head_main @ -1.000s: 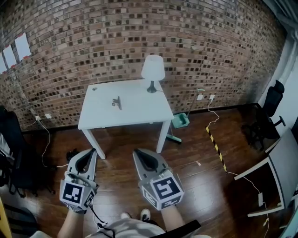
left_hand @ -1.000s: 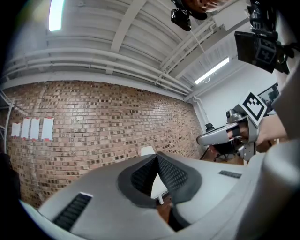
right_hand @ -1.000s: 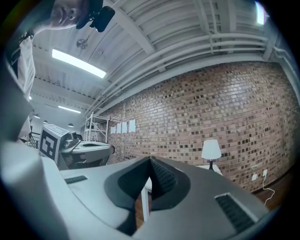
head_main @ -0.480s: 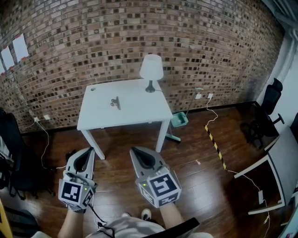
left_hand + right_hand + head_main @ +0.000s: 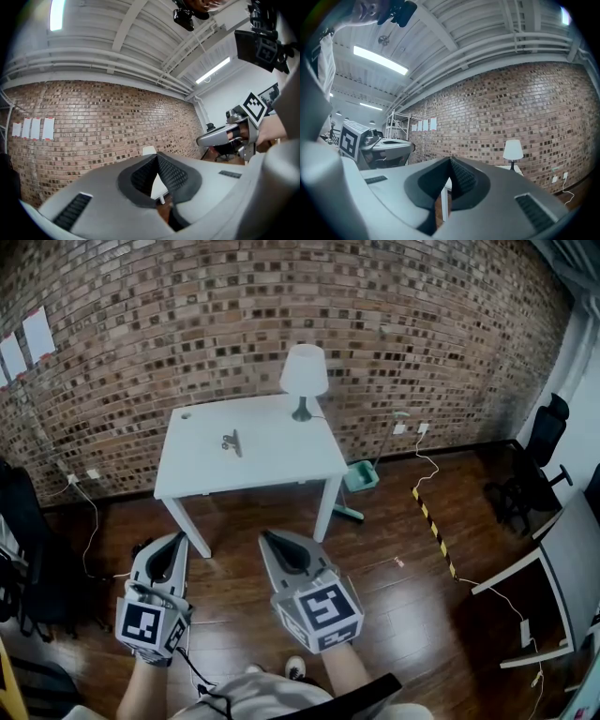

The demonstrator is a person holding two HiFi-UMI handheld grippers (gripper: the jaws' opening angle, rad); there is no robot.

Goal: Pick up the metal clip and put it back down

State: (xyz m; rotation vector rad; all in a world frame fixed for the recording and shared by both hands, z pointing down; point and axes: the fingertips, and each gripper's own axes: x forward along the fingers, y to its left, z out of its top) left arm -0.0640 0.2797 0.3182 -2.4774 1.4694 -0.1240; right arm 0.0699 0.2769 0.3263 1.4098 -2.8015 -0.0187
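Upper centre of the head view, on the left half of the white worktop (image 5: 281, 465): metal clip (image 5: 232, 442), lying flat, clear of the lamp (image 5: 304, 381) at the back right corner. Long axis seemingly up-and-down in frame, though too small to be sure. Well apart from both tools, straight up-frame across bare wooden floor. Left tool (image 5: 178, 540) at lower left, jaws together, nothing held. Right tool (image 5: 266, 540) just right of it, jaws likewise closed and empty. Both aimed level toward the worktop. Clip's column between the two tips, slightly nearer the right one; probably a long forward reach first, then opening.
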